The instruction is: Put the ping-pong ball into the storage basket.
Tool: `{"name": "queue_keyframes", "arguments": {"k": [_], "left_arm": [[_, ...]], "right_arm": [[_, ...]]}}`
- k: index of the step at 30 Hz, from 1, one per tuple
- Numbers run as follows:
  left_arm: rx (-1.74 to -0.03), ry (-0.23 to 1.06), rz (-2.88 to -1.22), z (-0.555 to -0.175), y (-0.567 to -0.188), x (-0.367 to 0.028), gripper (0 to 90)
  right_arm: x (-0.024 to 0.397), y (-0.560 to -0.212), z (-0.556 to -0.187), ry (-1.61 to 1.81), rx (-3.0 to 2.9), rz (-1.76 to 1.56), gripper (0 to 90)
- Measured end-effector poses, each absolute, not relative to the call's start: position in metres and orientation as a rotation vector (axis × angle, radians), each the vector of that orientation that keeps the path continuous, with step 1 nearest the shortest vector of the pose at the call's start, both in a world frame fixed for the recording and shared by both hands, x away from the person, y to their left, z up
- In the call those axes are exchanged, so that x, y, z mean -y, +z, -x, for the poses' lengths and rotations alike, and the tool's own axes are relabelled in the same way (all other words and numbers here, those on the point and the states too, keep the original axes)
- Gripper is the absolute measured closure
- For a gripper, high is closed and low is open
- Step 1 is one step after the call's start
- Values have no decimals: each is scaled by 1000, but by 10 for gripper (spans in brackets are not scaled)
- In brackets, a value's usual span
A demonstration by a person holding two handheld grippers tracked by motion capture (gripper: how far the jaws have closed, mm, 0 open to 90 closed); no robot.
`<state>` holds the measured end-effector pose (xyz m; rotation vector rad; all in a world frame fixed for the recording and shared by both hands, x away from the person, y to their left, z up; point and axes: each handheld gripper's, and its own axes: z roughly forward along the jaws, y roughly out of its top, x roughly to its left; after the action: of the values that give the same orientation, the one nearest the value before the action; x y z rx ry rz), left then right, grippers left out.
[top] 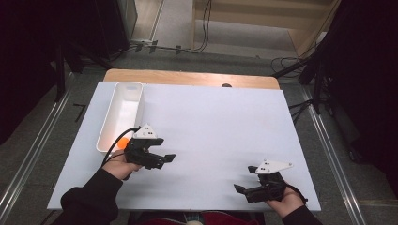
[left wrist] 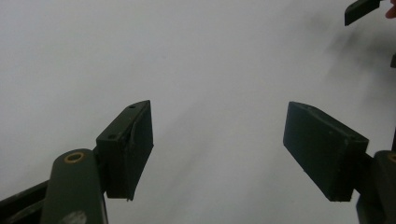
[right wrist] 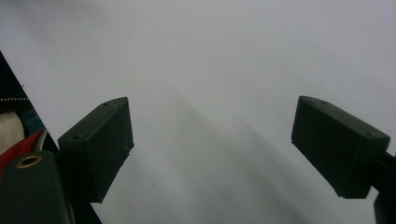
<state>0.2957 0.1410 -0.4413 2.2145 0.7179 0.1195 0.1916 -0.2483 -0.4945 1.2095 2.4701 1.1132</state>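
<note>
My left gripper (top: 164,150) hovers over the white table top (top: 211,122) at the near left, its jaws pointing right. They stand open with nothing between them, as the left gripper view (left wrist: 217,140) confirms. My right gripper (top: 245,179) rests near the table's front edge at the right, jaws pointing left. It is also open and empty (right wrist: 212,140). A small orange thing (top: 123,143) lies by the near end of the white bin (top: 109,123), partly hidden behind my left gripper. A jaw tip of the right gripper (left wrist: 362,10) shows at the top right of the left gripper view.
The long white bin stands along the table's left side and looks empty. A wooden strip (top: 187,77) runs along the far edge. The table's edge and red cloth (right wrist: 16,149) show at the left of the right gripper view. Cables and stands surround the table.
</note>
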Motion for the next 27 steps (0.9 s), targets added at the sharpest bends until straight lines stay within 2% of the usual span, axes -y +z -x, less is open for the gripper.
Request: {"name": "queue_keyframes", "arguments": {"k": [7, 27], "left_arm": [[-653, 105, -2245, -288, -449, -143, 246], [-614, 50, -2266, -274, -465, -160, 246]], "right_arm": [[248, -495, -192, 1109, -2470, -1211, 115], [248, -496, -192, 1101, -2476, -1198, 115]]}}
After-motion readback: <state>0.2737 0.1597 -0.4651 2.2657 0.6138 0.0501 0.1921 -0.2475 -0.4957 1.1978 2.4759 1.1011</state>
